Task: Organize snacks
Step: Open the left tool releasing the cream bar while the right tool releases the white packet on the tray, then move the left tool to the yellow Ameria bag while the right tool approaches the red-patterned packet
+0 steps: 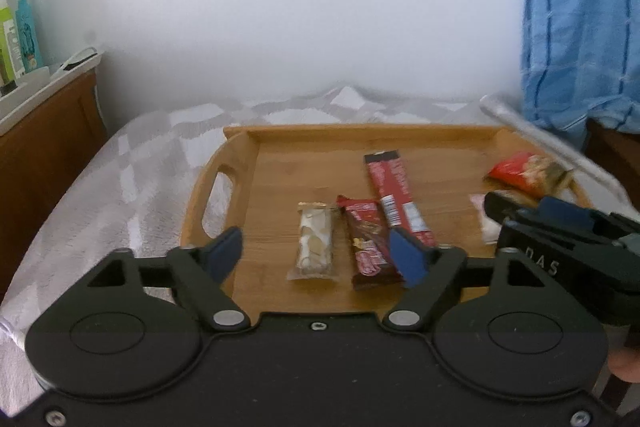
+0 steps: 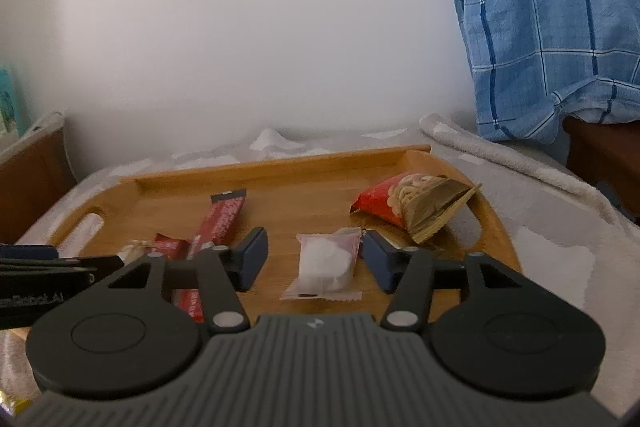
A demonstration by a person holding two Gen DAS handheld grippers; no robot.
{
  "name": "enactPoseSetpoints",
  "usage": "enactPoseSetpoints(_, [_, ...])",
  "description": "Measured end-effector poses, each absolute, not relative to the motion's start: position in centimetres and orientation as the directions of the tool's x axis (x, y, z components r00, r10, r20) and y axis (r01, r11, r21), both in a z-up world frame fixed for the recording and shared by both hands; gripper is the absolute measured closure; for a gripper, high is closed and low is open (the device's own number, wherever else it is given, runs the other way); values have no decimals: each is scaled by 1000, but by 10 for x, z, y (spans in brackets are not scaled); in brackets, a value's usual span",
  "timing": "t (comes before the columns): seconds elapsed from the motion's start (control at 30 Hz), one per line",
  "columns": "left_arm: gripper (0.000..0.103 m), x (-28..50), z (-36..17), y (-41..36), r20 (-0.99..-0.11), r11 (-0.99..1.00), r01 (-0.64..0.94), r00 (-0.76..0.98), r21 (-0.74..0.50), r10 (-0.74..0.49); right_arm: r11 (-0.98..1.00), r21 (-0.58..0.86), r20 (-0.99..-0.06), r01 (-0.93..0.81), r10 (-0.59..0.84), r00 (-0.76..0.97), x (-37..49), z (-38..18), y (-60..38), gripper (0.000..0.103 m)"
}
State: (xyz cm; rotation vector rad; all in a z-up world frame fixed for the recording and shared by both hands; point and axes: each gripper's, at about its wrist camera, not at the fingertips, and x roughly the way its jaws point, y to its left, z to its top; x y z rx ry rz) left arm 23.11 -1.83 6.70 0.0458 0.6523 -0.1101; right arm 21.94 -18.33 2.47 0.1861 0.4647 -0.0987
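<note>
Snacks lie on the wooden tray (image 2: 412, 151); my left gripper (image 1: 318, 253) and right gripper (image 2: 316, 259) gape wide, holding nothing.

The tray (image 2: 500, 239) is honey-brown wood, the long stick pack (image 1: 394, 195) is red with a black end, the round sweet's wrapper (image 2: 326, 265) is pale pink, the blanket (image 1: 120, 179) has grey and white checks, and the hanging cloth (image 2: 552, 19) is blue plaid.

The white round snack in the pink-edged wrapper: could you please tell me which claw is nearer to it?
Right. The right claw has the white snack between its open fingers, untouched; the left claw stands off to its left, over the other bars.
</note>
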Motion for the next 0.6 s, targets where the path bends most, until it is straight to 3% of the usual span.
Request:
enactPoseSetpoints(0.27, [16,183,84,-24,-595,991,132,795,-25,-121,990,136,-375,46,8,927,164,39,-188,16])
enactPoseSetpoints(0.47, [13,144,91,-27,-592,986,161,792,-32,-149,995,95,-284,22,6,959,112,46,-195,12])
enactPoseSetpoints(0.6, [13,123,90,-31,-608,986,164,782,-9,-136,997,69,-272,21,-1,962,87,46,-200,8])
